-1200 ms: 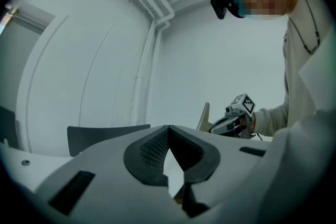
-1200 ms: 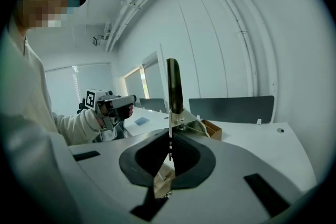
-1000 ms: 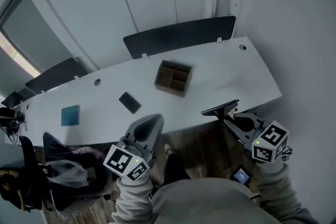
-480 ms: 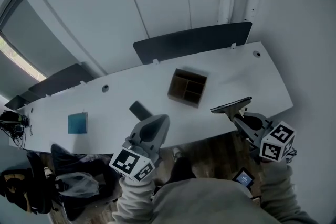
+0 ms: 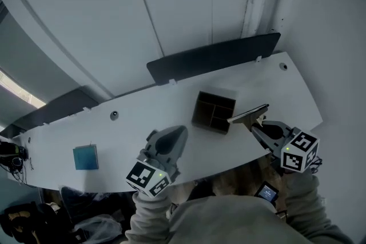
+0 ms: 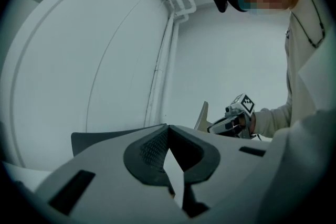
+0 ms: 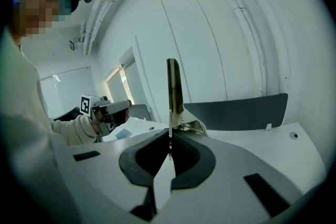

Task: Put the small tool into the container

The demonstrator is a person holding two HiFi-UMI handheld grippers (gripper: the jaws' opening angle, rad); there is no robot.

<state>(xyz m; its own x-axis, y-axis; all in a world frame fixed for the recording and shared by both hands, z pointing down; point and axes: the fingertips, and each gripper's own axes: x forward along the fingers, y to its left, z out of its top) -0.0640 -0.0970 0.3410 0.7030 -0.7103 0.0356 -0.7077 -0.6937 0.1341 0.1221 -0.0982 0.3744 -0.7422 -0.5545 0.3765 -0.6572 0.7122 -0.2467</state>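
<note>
The small tool (image 5: 249,114), a flat blade on a metal base, is clamped in my right gripper (image 5: 255,123), which hovers just right of the brown compartment box (image 5: 197,114) on the white table (image 5: 126,123). In the right gripper view the tool (image 7: 174,86) stands straight up from the shut jaws of the right gripper (image 7: 169,132). My left gripper (image 5: 176,134) is shut and empty, over the table's near edge left of the box. In the left gripper view the left gripper (image 6: 167,131) points level, with the right gripper (image 6: 231,122) and tool (image 6: 202,115) beyond it.
A blue square pad (image 5: 86,157) lies far left on the table. A dark chair back (image 5: 214,57) stands behind the table against the wall, seen again as a chair back (image 7: 236,110) in the right gripper view. The left gripper (image 7: 105,109) shows there too. Two round cable holes sit along the table's far edge.
Both grippers have moved forward from off the table's near edge to over it, the right one with the tool now beside the box. The flat black object is now hidden behind the left gripper.
</note>
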